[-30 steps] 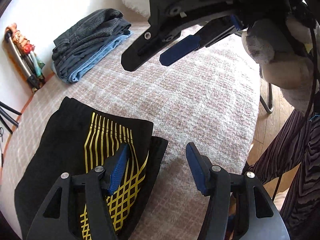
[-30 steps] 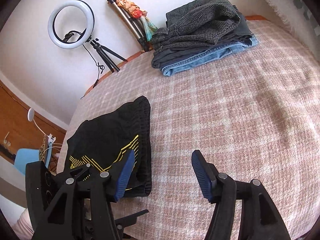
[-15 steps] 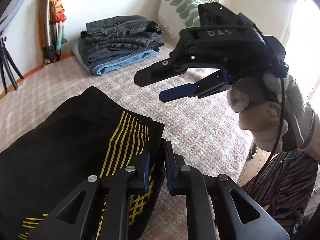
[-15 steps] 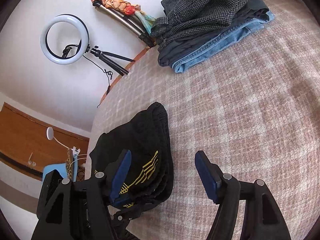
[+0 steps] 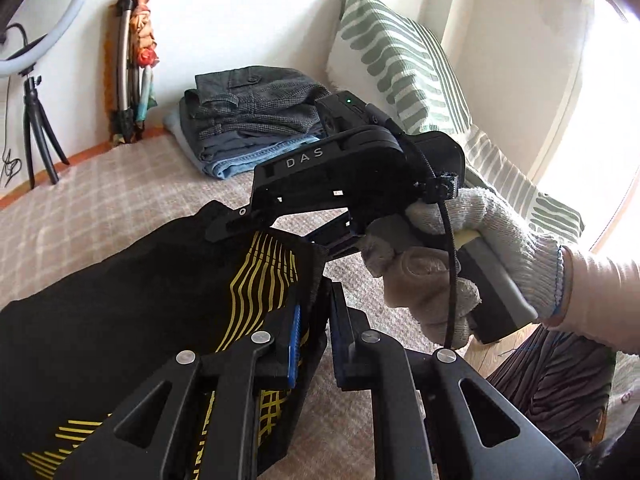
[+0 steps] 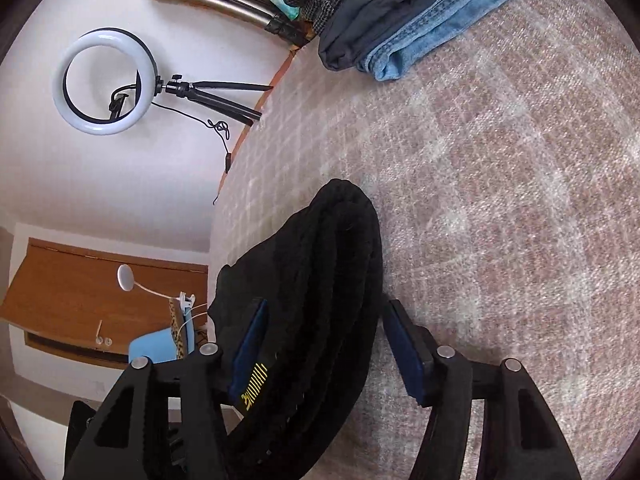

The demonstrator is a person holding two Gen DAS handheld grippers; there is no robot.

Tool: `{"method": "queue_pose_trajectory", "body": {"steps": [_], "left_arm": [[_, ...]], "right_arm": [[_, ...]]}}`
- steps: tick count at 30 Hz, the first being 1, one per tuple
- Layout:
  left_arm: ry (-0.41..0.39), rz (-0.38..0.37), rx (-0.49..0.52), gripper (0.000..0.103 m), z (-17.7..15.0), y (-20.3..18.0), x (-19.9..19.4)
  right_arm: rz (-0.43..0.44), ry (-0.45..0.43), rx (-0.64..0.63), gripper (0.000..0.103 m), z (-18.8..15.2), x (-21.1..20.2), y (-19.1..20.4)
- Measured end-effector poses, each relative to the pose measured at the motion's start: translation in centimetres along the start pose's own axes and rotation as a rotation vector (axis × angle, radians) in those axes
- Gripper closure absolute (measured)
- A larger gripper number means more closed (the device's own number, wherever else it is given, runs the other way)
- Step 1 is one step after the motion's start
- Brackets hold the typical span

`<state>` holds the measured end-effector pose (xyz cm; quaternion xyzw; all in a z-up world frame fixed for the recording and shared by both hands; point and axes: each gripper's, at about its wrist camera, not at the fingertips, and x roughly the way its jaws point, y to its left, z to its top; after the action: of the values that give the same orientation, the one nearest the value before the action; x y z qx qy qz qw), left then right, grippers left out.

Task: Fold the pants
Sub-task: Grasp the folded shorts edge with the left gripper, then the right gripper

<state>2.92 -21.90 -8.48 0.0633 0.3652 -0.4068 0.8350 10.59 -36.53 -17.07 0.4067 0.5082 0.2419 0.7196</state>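
Folded black pants (image 5: 120, 320) with yellow line print lie on the pink checked bed cover (image 5: 120, 184). My left gripper (image 5: 314, 328) is shut on the near right edge of the pants. My right gripper (image 6: 324, 344) is open, with its jaws straddling the thick folded edge of the pants (image 6: 320, 280), one pad on each side. In the left wrist view the right gripper (image 5: 256, 228) reaches over the far right corner of the pants, held by a gloved hand (image 5: 448, 248).
A stack of folded grey and blue-jean trousers (image 5: 256, 120) lies at the back of the bed. A striped pillow (image 5: 400, 68) leans on the wall. A ring light on a tripod (image 6: 108, 84) stands beside the bed. The bed's edge is at the right.
My left gripper closed on the pants' edge and lifted it a little. My right gripper moved down and now has the folded edge between its open jaws.
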Motion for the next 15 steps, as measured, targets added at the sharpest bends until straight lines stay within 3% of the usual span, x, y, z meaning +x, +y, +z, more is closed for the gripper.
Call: {"method": "queue_pose_trajectory", "body": {"steps": [3,9,15], "left_arm": [[-0.011,0.000,-0.022,0.092,-0.4,0.2,-0.4],[-0.059,-0.019,-0.081,0.092,-0.9,0.7,-1.8],[-0.124,0.000,-0.107,0.092,-1.2,2.1,-5.4]], "right_arm": [[0.019,-0.033,0.025,0.080,0.2,0.5,0.2],[-0.026,-0.117,-0.094,0.087,0.0,-0.7,4.3],[-0.080,-0.151,-0.211,0.087,-0.7,-0.6,8.9]]}}
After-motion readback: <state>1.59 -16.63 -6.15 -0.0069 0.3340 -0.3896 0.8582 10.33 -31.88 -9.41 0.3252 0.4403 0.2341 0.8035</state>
